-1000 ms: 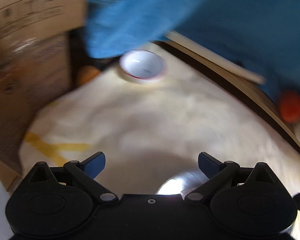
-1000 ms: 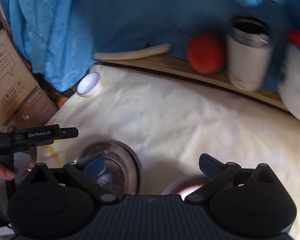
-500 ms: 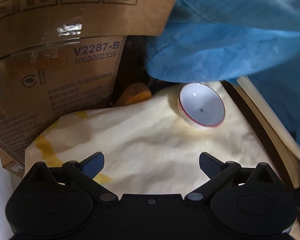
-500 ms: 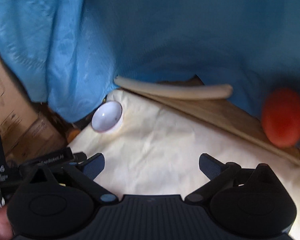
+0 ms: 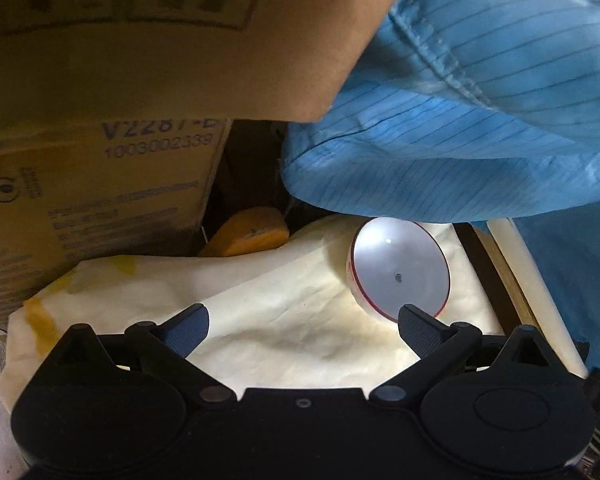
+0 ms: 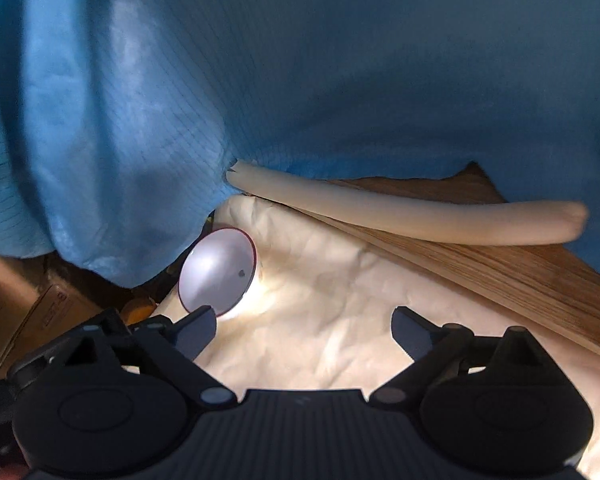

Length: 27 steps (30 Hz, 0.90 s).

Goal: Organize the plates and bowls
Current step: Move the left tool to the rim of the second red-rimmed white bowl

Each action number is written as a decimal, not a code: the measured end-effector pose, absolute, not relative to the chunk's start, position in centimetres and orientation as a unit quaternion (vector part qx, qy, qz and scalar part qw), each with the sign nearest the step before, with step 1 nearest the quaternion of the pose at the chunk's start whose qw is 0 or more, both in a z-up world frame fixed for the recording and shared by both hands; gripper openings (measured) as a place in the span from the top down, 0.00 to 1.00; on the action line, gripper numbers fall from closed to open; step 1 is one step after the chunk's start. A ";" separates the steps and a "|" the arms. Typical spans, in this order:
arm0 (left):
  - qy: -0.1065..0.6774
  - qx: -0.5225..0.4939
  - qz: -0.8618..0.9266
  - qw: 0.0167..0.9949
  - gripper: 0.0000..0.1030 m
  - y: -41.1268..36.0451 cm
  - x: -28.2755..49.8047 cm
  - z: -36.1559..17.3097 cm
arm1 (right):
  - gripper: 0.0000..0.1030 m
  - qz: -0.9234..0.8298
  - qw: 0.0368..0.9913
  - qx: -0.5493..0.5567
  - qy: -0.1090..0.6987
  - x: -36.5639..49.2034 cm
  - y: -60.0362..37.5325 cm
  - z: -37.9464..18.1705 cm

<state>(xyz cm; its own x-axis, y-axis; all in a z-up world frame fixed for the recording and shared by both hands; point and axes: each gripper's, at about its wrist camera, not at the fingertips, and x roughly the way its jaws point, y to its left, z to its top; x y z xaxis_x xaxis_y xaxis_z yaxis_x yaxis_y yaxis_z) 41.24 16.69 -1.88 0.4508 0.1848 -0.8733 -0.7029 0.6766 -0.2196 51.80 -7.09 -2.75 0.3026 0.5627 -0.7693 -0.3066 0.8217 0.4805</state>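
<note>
A small white bowl with a red rim [image 5: 400, 272] sits tilted on the cream cloth [image 5: 300, 300], under the hem of a blue fabric. My left gripper [image 5: 304, 328] is open just short of it, and its right fingertip [image 5: 416, 326] overlaps the bowl's near rim. In the right wrist view the same bowl [image 6: 218, 274] lies just past the left fingertip [image 6: 198, 330] of my right gripper [image 6: 306, 330]. The right jaws stand wide, are closing slightly, and have only cloth between them.
Cardboard boxes [image 5: 100, 184] stand left of the cloth, with an orange object [image 5: 248, 232] in the gap. Blue fabric [image 6: 300, 100] hangs over the far side. A cream foam tube [image 6: 400, 212] lies along the wooden table edge [image 6: 520, 272].
Both grippers have moved in on the small bowl, which now looks larger and nearer. The steel bowl, orange ball and mug have left the right wrist view. The left view has rolled.
</note>
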 end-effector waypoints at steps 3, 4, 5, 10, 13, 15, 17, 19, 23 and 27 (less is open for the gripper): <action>0.443 -0.303 0.283 0.795 0.03 16.9 41.7 -2.4 | 0.08 0.278 0.794 0.121 0.527 52.4 -6.3 -3.6; 0.442 -0.307 0.286 0.793 0.04 16.9 41.9 -2.5 | 0.09 0.278 0.793 0.122 0.529 52.7 -6.1 -3.9; 0.441 -0.311 0.288 0.791 0.05 16.9 42.1 -2.7 | 0.10 0.279 0.791 0.124 0.531 52.9 -5.9 -4.2; 0.441 -0.323 0.288 0.786 0.19 16.5 42.9 -3.3 | 0.15 0.282 0.776 0.143 0.546 54.3 -5.4 -5.3; 0.442 -0.327 0.288 0.785 0.26 16.4 43.3 -3.7 | 0.21 0.292 0.771 0.143 0.547 54.7 -4.8 -5.5; 0.440 -0.333 0.290 0.782 0.29 16.4 43.4 -4.0 | 0.26 0.295 0.770 0.143 0.548 55.0 -4.3 -5.6; 0.438 -0.337 0.292 0.781 0.33 16.4 43.5 -4.2 | 0.30 0.300 0.769 0.144 0.547 55.3 -3.9 -5.8; 0.438 -0.340 0.293 0.780 0.41 16.4 43.6 -4.4 | 0.33 0.303 0.768 0.144 0.545 55.3 -3.5 -5.9; 0.435 -0.343 0.287 0.782 0.50 16.4 44.2 -4.6 | 0.43 0.306 0.764 0.143 0.550 55.3 -2.6 -6.4; 0.430 -0.349 0.279 0.784 0.60 16.5 44.7 -5.1 | 0.52 0.308 0.761 0.138 0.554 55.6 -1.9 -7.0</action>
